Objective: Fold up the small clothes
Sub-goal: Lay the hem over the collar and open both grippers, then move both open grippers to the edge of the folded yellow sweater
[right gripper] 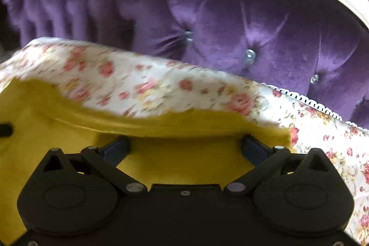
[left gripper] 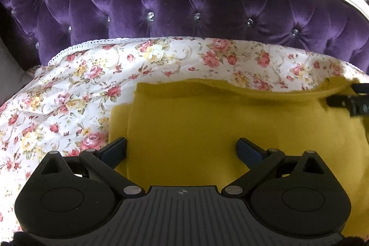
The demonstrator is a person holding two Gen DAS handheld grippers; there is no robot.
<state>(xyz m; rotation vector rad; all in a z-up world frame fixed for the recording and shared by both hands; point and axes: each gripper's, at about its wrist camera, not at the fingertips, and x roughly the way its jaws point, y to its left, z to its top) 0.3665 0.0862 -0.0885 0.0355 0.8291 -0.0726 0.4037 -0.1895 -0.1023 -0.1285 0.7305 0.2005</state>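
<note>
I have both tools wide apart over a mustard-yellow knit garment (left gripper: 207, 126) that lies spread on the floral bedspread (left gripper: 76, 89), in front of the purple tufted headboard (left gripper: 161, 4). The left tool (left gripper: 182, 149) hovers above the cloth's left half, fingers parted with nothing between them; the garment's left edge, already turned in a narrow lengthwise fold, sits just at my 9 o'clock finger. The right tool (right gripper: 184, 146) is likewise spread and empty, low over the garment's right part, its far hem running across at 12 o'clock. That view is smeared, so I cannot tell whether the fingertips touch the knit. From the left camera I see the right tool's fingers at 3 o'clock, near the far right corner of the cloth.

I judge I am at the start of a fold: edges are lined up, nothing gripped. Next I need each tool lowered onto a hem corner, closed on one layer only without catching the bedspread beneath, then both lifted together and carried across.
</note>
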